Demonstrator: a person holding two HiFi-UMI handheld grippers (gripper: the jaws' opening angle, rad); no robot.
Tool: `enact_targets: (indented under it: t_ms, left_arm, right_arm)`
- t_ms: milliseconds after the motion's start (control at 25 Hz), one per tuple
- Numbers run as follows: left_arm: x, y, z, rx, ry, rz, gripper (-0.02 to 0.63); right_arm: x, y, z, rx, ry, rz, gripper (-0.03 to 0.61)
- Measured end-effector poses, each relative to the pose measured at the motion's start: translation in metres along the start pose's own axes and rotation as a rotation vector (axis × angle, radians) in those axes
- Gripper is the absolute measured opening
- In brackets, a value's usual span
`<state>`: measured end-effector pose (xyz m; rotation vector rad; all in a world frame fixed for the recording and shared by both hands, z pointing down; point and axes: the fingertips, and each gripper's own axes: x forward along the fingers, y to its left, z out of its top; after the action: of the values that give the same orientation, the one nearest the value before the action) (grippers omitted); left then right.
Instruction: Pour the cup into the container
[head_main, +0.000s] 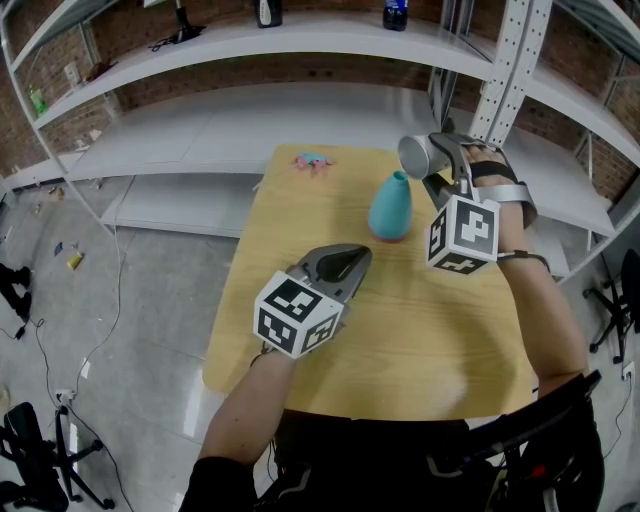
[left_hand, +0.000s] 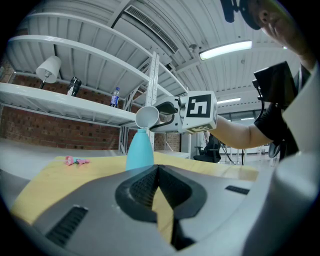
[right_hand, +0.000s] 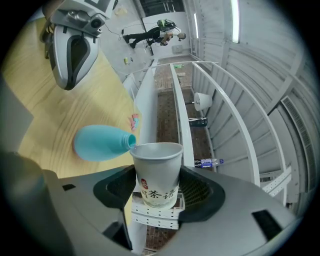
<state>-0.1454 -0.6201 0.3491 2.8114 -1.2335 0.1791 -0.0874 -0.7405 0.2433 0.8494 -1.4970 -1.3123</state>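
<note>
— Cup position?
— The white paper cup is clamped in the right gripper and tipped sideways. Its rim sits just over the mouth of the teal bottle-shaped container, upright on the yellow wooden table, probably so the contents drop straight in.
— Print? Left gripper?
— Dark Chinese characters, 茶 among them, beside a red mark. The left gripper has its jaws together, empty, held clear.

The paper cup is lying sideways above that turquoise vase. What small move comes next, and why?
Probably tilt the cup slightly further: the right tongs hold it with its rim at the vase's narrow mouth, so that should empty it in.
</note>
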Motion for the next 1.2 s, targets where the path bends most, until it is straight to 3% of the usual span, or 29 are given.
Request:
enact_targets:
  t_ms: [880, 1200]
  left_arm:
    - [-0.0005, 0.0000, 0.0007, -0.001, 0.000, 0.000, -0.002]
    - [0.0000, 0.0000, 0.0008, -0.001, 0.001, 0.000, -0.002]
  right_arm:
    - [0.0003, 0.0005, 0.0057, -0.102, -0.007, -0.050, 0.278]
    - [0.0013, 0.0010, 0.0069, -0.092, -0.016, -0.051, 0.278]
